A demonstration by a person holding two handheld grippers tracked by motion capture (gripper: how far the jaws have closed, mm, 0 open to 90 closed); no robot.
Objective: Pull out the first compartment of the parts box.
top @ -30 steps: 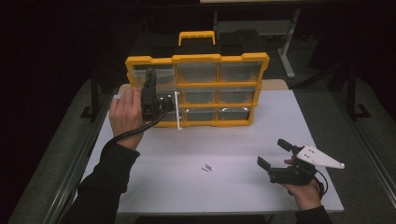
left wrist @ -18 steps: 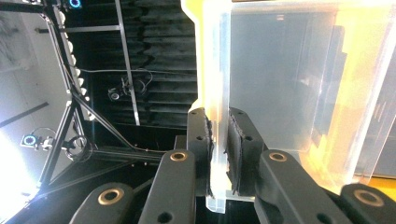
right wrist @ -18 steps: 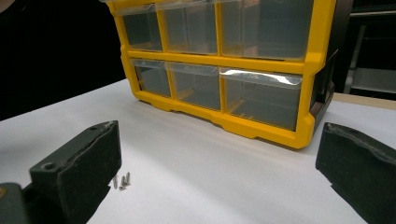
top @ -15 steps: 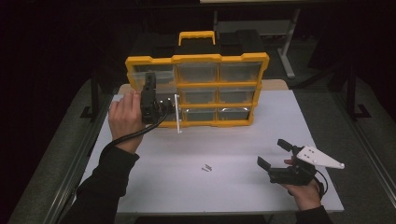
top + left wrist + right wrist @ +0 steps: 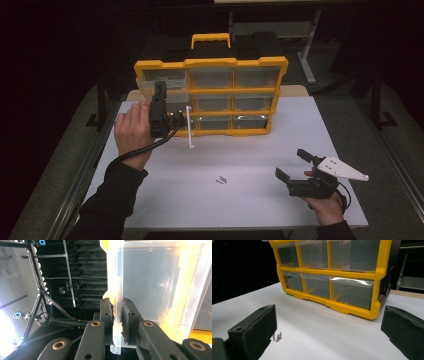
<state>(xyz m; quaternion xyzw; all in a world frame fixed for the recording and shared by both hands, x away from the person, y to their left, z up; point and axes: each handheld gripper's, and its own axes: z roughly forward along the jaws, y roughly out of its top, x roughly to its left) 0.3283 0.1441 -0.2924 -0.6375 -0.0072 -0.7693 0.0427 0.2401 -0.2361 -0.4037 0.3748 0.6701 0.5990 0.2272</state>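
So my left gripper [image 5: 117,322] has its jaws clamped tight on the front wall of a clear plastic drawer [image 5: 150,282], pinching that thin edge between the pads. The drawer is pulled partway out of the middle-left slot of the yellow organizer [image 5: 212,95], which stands upright at the back of the white worktop [image 5: 250,150]. My right gripper [image 5: 295,165] sits near the front right of the worktop, jaws wide apart and holding nothing. A few small screws [image 5: 220,179] lie loose on the worktop, left of it.
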